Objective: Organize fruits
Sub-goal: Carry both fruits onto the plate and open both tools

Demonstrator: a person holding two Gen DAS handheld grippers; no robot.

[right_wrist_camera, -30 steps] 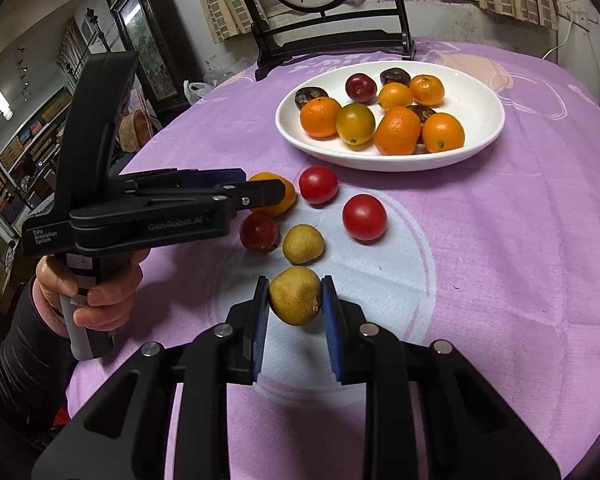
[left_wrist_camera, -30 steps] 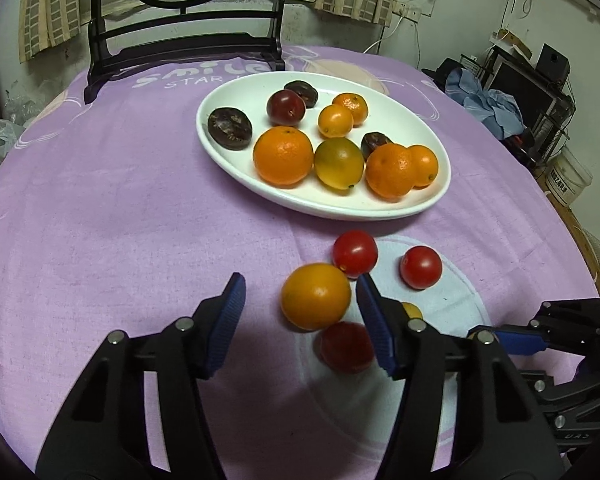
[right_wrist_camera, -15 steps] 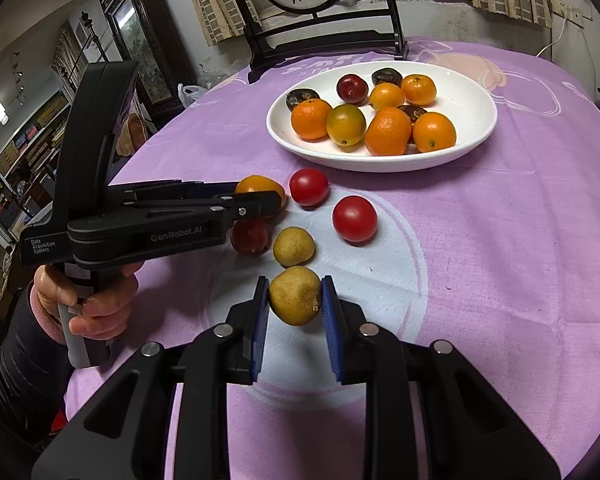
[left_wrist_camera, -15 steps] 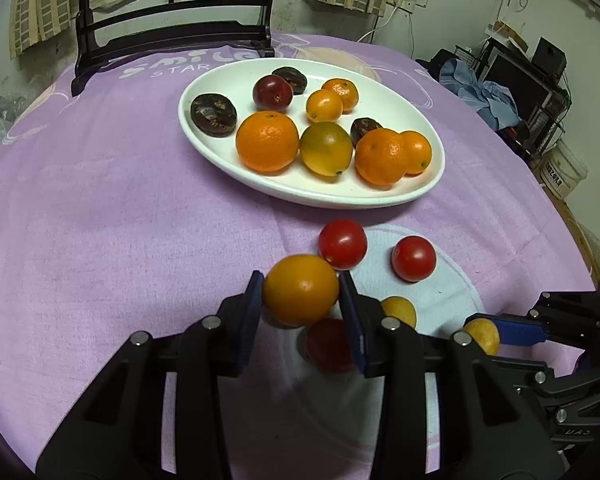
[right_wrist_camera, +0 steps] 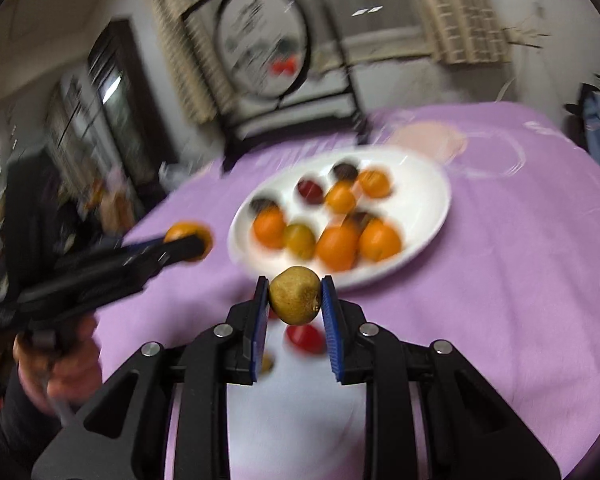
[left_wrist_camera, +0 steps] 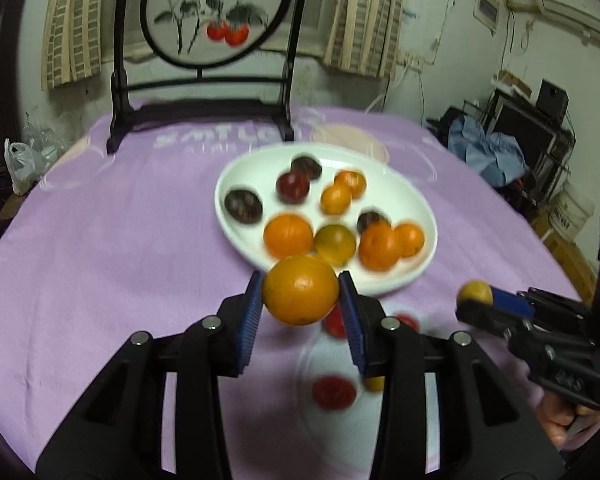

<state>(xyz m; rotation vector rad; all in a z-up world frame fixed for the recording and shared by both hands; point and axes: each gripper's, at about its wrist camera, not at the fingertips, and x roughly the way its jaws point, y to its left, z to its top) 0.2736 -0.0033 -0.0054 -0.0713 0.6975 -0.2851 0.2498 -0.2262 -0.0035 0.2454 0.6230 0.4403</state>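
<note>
Both wrist cameras look forward and down along their own fingers, close over the purple table (left_wrist_camera: 100,264). They share the white plate (left_wrist_camera: 384,286), each catching the other gripper at its edge

- An orange (left_wrist_camera: 300,290), round and glossy, is pinched between blue pads, clear of the purple cloth.
- A small yellow-brown fruit (right_wrist_camera: 295,300), speckled, is pinched likewise, off the cloth.
- The white oval plate (left_wrist_camera: 414,200) holds oranges and dark fruits.
- Red tomatoes (left_wrist_camera: 334,392) lie on the cloth, blurred.
</note>
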